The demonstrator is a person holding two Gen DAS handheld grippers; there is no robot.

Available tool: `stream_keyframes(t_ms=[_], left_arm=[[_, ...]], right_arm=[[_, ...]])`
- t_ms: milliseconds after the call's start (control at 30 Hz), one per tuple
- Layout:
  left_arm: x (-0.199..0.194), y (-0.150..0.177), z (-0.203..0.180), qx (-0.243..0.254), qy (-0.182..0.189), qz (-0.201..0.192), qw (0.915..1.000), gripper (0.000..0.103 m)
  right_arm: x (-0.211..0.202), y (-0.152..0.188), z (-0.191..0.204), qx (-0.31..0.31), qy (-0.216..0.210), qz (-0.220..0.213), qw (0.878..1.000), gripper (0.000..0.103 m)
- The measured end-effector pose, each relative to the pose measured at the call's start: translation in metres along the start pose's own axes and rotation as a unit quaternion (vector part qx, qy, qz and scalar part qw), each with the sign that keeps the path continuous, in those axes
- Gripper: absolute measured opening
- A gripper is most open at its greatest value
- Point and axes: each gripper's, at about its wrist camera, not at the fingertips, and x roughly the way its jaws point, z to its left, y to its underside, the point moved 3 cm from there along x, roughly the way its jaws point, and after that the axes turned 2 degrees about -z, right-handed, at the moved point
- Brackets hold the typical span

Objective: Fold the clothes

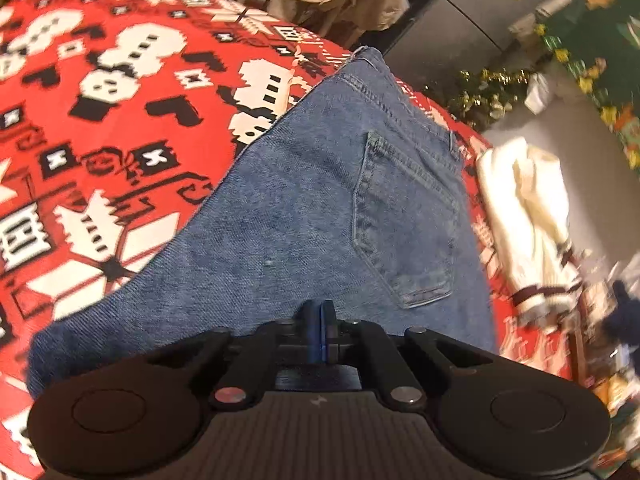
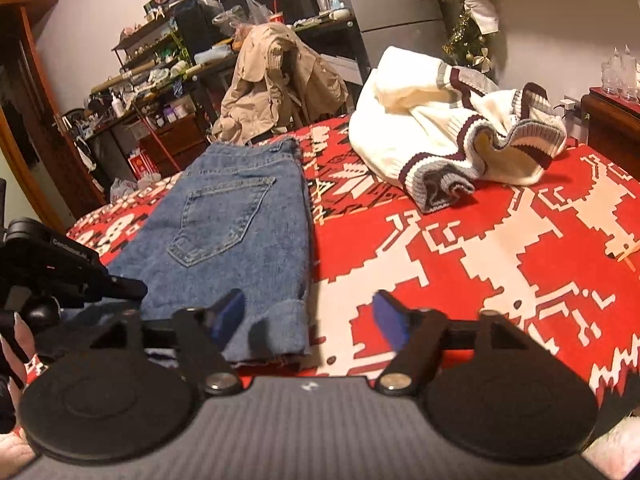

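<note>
Closest to me, my right gripper (image 2: 310, 314) stands wide apart, its blue pads (image 2: 386, 314) spread with nothing between them, hovering over the near hem of the denim shorts (image 2: 224, 232) and the red patterned blanket (image 2: 460, 264) beside it. Off at the left edge of the right wrist view I can see my left gripper (image 2: 68, 276) as a black body at the shorts' near left corner, with fingertips of the person's hand (image 2: 18, 332) just beside it. From the left wrist view, the left gripper (image 1: 319, 320) has its blue pads pressed tight together; the denim lies right under and beyond them, but I cannot tell whether any cloth is pinched between them. The shorts lie flat on the blanket, folded lengthwise, a back pocket (image 1: 404, 220) facing up and the rolled cuff at the near end, waistband at the far end. Further out, to the right of the shorts and apart from them, a cream knit sweater (image 2: 432, 128) with maroon and grey ribbed trim sits crumpled in a heap on the blanket. Beyond the bed, a tan coat (image 2: 276, 80) hangs over a chair, cluttered shelves (image 2: 152, 52) stand against the far wall at left, and gold tinsel (image 2: 468, 40) hangs at the back right.
</note>
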Motion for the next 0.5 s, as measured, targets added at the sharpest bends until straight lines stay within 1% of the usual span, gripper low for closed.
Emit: stream_keyframes(t_ms=[33,67,100,133,200,233,267,300,367,500], left_arm=[[-0.004,-0.002,-0.005,0.004,0.002,-0.013,0.9999,0.02],[-0.009,-0.004,-0.011,0.008,0.003,-0.027,0.9996,0.024],[-0.013,-0.007,-0.018,0.021,0.005,-0.039,0.999,0.024],[-0.016,-0.011,-0.026,0.037,-0.002,-0.054,0.9979,0.024],[-0.018,-0.02,-0.039,0.067,-0.021,-0.078,0.9945,0.024],[-0.014,-0.025,-0.043,0.08,-0.036,-0.077,0.9932,0.024],[-0.009,-0.031,-0.047,0.092,-0.052,-0.076,0.9916,0.014],[-0.003,-0.036,-0.047,0.096,-0.065,-0.072,0.9906,0.001],[0.009,-0.046,-0.045,0.103,-0.091,-0.066,0.9883,0.001],[0.03,-0.054,-0.037,0.09,-0.094,-0.044,0.9905,0.001]], right_arm=[[0.0,-0.001,-0.001,0.002,-0.001,-0.003,1.0,0.089],[-0.002,-0.001,-0.002,0.006,-0.002,-0.008,1.0,0.092],[-0.003,-0.002,-0.003,0.01,-0.003,-0.014,1.0,0.097],[-0.003,-0.003,-0.005,0.014,-0.004,-0.016,1.0,0.1],[-0.005,-0.006,-0.007,0.024,-0.007,-0.021,0.999,0.102],[-0.005,-0.007,-0.009,0.029,-0.009,-0.024,0.999,0.102],[-0.004,-0.007,-0.01,0.033,-0.011,-0.023,0.999,0.102],[-0.004,-0.008,-0.011,0.037,-0.013,-0.023,0.999,0.102],[-0.003,-0.009,-0.013,0.043,-0.017,-0.022,0.999,0.102],[-0.003,-0.011,-0.014,0.053,-0.028,-0.023,0.998,0.102]])
